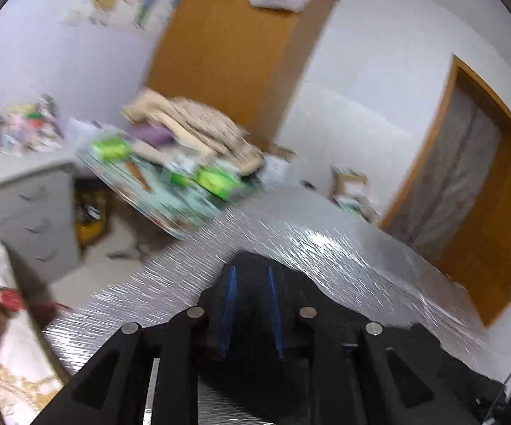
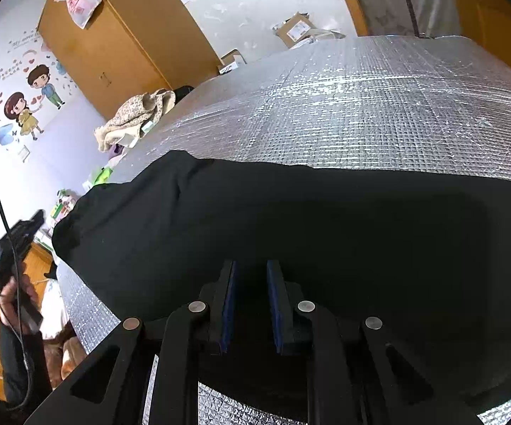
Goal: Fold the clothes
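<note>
A: What am I looking at, biggest thing first?

B: I am seeing the silver mat [image 2: 361, 106] filling the upper right and middle of the right wrist view. The black cloth [image 2: 255, 219] is lying on it, spreading across the whole middle band of that frame, its far edge running from left of centre to the right edge.

A: And behind it?

B: A wardrobe [image 2: 114, 46] is standing in the upper left, with a plastic bag [image 2: 78, 0] resting on top. A wall sticker [image 2: 29, 102] is showing at the left edge.

A: How is the right gripper sitting?

B: I am watching the right gripper [image 2: 250, 269] at lower centre, over the near part of the cloth. Its blue pads are standing apart with a gap between them; against the black fabric I cannot tell whether any cloth is pinched there.

A: The left one?

B: The left wrist view is blurring. The left gripper [image 1: 252, 276] is sitting at lower centre with black cloth around the fingers, pads narrowly apart; I cannot tell if they are pressing on it. In the right wrist view, a hand [image 2: 15, 297] is showing at the lower left.
</note>
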